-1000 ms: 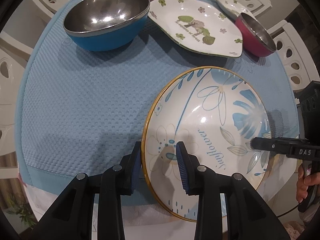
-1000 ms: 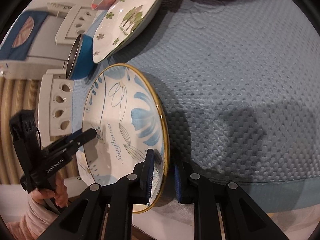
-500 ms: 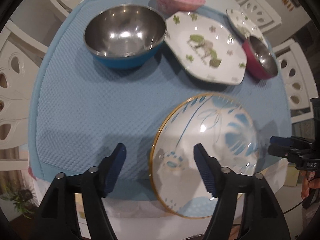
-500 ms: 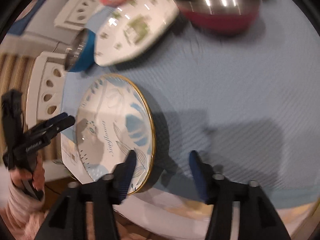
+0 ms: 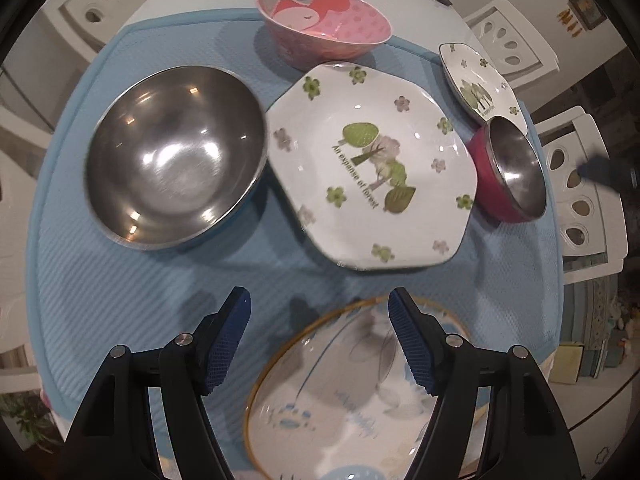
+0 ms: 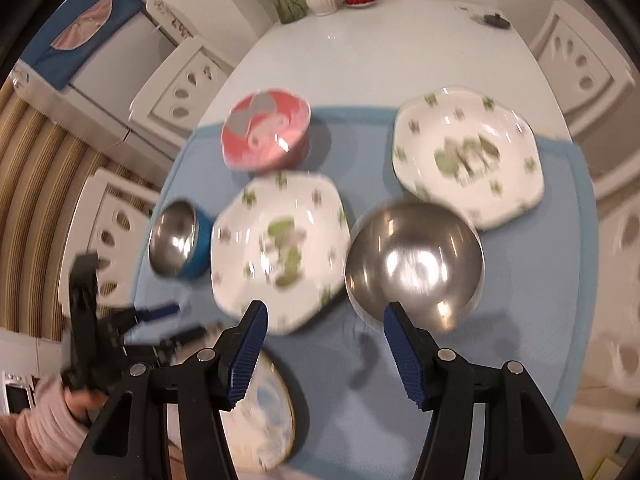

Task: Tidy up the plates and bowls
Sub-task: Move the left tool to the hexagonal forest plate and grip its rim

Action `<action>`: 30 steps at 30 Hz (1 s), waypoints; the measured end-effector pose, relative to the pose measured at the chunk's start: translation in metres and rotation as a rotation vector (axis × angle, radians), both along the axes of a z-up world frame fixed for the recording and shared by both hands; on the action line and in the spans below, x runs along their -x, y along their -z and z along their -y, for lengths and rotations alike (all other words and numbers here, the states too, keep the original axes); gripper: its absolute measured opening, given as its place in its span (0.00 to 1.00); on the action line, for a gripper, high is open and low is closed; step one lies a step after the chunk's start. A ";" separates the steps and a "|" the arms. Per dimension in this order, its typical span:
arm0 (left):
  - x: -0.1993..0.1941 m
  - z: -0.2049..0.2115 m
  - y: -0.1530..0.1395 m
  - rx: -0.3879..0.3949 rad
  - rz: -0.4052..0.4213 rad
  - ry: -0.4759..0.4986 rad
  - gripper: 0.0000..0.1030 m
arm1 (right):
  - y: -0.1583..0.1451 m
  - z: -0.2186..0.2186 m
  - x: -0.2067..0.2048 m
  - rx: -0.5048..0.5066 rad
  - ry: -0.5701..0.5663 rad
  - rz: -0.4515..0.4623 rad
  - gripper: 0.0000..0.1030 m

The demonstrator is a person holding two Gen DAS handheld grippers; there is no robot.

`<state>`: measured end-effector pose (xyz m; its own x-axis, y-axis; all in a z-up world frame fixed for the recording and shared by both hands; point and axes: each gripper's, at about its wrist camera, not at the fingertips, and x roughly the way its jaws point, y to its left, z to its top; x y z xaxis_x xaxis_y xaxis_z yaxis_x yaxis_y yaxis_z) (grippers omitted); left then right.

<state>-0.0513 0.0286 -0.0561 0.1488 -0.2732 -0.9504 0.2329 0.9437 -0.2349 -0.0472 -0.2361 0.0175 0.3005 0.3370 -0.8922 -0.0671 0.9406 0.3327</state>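
White table [image 6: 360,52] with white cut-out chairs [image 6: 182,88] round it; a blue textured mat [image 5: 120,280] covers the near part, and all the crockery stands on it.

Left wrist view, left to right:
- Blue bowl [image 5: 176,172], steel-lined, empty, upright.
- Pink bowl [image 5: 324,24] with a bow motif inside, empty, at the far edge of the mat.
- Large white octagonal plate [image 5: 372,192], green flowers and a tree print, empty, just beside the blue bowl.
- Small white plate [image 5: 480,84] in the same pattern, empty, far right.
- Red bowl [image 5: 508,176], steel-lined, empty, just in front of the small plate.
- Gold-rimmed plate [image 5: 352,400] with blue flowers, empty, flat at the near edge of the mat.

Tools:
- Left gripper [image 5: 320,340]: jaws apart, having just been opening; nothing held, the gold-rimmed plate lying below them.
- Right gripper [image 6: 324,348]: jaws apart, having just been opening; nothing between the pads, above bare mat.
- A hand in a pink sleeve [image 6: 36,428] shows at lower left of the right wrist view.
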 end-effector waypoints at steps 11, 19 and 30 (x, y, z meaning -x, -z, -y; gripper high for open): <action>-0.023 0.010 0.019 0.019 -0.042 0.002 0.67 | 0.043 -0.056 -0.109 0.003 -0.029 -0.071 0.57; -0.034 0.014 0.034 0.028 -0.061 0.003 0.48 | 0.109 -0.081 -0.148 0.106 -0.103 -0.223 0.59; -0.043 0.031 0.047 0.043 -0.054 0.021 0.41 | 0.137 -0.078 -0.155 0.066 -0.130 -0.293 0.57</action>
<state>-0.0086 -0.0026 -0.1034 0.0915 -0.3164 -0.9442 0.2387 0.9275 -0.2877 0.1077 -0.1578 -0.1192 -0.0138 0.2941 -0.9557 -0.0984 0.9507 0.2940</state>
